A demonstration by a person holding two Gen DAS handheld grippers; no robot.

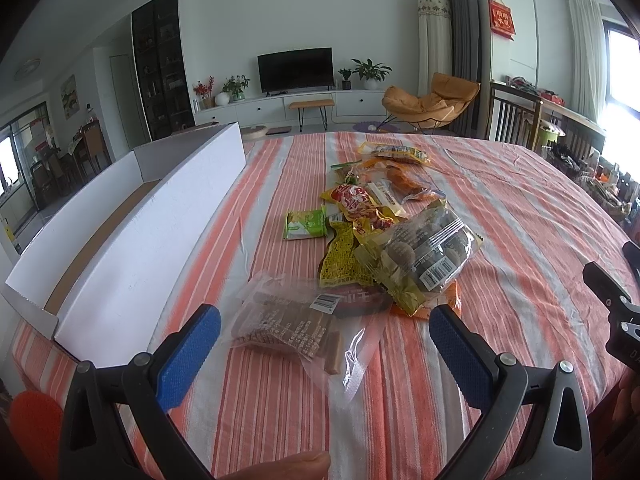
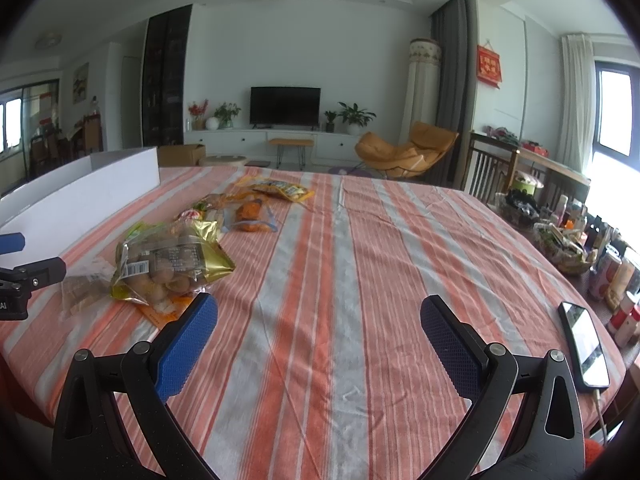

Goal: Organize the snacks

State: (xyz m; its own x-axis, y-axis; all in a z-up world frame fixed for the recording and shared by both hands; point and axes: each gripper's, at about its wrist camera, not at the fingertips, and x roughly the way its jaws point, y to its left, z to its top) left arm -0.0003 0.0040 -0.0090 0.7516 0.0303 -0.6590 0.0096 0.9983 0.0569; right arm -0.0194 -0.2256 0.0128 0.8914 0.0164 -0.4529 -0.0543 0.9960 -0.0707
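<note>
A pile of snack packets lies on the striped tablecloth. Nearest my left gripper is a clear packet of brown bars, between its open jaws but not touched. Behind it lie a clear bag of round brown snacks, a yellow packet, a red and yellow packet, a green packet and orange packets. A long white open box stands at the left. My right gripper is open and empty over bare cloth, right of the round-snack bag.
A phone with a cable lies near the table's right edge. Baskets, bottles and cans crowd the far right side. The right gripper shows at the left wrist view's right edge. A wooden rail and chairs stand behind the table.
</note>
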